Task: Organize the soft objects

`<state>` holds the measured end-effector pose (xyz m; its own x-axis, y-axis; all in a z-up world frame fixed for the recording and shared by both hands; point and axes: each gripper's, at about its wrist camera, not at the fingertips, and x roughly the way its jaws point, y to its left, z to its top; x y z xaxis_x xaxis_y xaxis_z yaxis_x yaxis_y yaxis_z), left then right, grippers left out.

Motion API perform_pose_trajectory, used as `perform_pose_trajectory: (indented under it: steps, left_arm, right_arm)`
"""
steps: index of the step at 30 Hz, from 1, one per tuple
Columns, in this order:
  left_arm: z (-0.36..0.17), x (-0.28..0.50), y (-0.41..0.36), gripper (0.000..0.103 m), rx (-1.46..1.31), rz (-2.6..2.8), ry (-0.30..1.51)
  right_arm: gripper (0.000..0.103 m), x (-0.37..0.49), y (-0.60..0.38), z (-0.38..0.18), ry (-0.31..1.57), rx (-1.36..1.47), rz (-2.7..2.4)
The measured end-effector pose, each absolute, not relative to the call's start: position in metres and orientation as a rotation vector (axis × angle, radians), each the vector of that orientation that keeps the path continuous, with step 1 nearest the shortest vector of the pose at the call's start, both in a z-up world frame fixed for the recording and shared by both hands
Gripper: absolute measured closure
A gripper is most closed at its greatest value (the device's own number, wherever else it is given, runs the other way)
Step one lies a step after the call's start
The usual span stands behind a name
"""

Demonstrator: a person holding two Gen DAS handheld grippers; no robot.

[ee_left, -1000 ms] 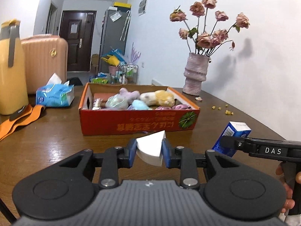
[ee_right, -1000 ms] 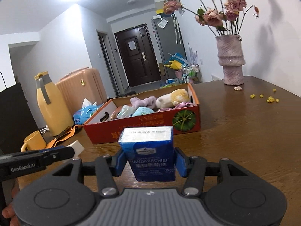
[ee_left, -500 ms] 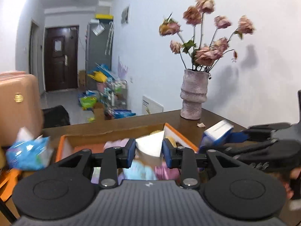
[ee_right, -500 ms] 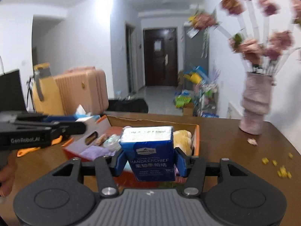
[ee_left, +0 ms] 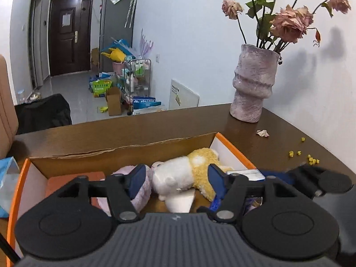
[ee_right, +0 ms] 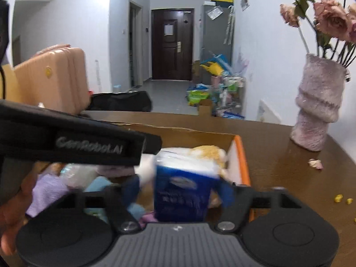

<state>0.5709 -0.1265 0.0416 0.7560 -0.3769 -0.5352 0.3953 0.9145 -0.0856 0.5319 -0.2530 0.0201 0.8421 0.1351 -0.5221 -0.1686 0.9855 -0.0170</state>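
My left gripper [ee_left: 176, 181] is open above the orange cardboard box [ee_left: 229, 146]. The white wedge sponge [ee_left: 180, 202] lies loose in the box below it, in front of a white and yellow plush toy [ee_left: 184, 173] and beside a pink plush [ee_left: 138, 198]. My right gripper [ee_right: 178, 191] has opened wide over the same box [ee_right: 241, 162]; the blue handkerchief tissue pack [ee_right: 182, 191] sits blurred between the fingers with gaps on both sides. The pack also shows in the left wrist view [ee_left: 247, 174]. The left gripper's body [ee_right: 77, 142] crosses the right wrist view.
A grey-pink vase with dried roses [ee_left: 253, 84] stands on the brown table [ee_left: 278, 133] at the back right, with petals and yellow crumbs [ee_left: 307, 155] near it. A blue tissue pack [ee_left: 6, 178] lies left of the box. A peach suitcase [ee_right: 51, 77] stands at left.
Both grippers moved forward over the box and opened. The white sponge dropped out of the left gripper into the box; the blue tissue pack is coming free of the right gripper.
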Motion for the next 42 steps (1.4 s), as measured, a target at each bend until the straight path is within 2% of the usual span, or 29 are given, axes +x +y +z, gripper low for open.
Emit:
perform_pose_trajectory:
  steps: [9,15,17,18,23,35,42]
  left_arm:
    - [0.082,0.541,-0.099,0.032,0.027,-0.352,0.519]
    - [0.119,0.493,-0.063,0.018,0.065,-0.260,0.451]
    - [0.124,0.469,-0.044,0.004,0.074,-0.194,0.427]
    - [0.125,0.456,-0.034,0.000,0.065,-0.152,0.407]
    - [0.124,0.397,0.000,0.000,0.073,-0.054,0.332]
    - [0.122,0.316,0.018,0.000,0.011,-0.054,0.269]
    - [0.102,0.229,0.026,0.000,-0.042,-0.024,0.202]
  right_arm:
    - [0.012,0.505,-0.286,0.073,0.482,0.026,0.142]
    - [0.012,0.466,-0.301,0.119,0.451,0.043,0.151]
    - [0.011,0.448,-0.301,0.129,0.449,0.022,0.169]
    - [0.009,0.438,-0.303,0.133,0.441,0.016,0.173]
    - [0.000,0.391,-0.305,0.136,0.382,0.004,0.153]
    - [0.000,0.319,-0.284,0.130,0.297,0.042,0.125]
    - [0.000,0.236,-0.267,0.106,0.215,0.048,0.121]
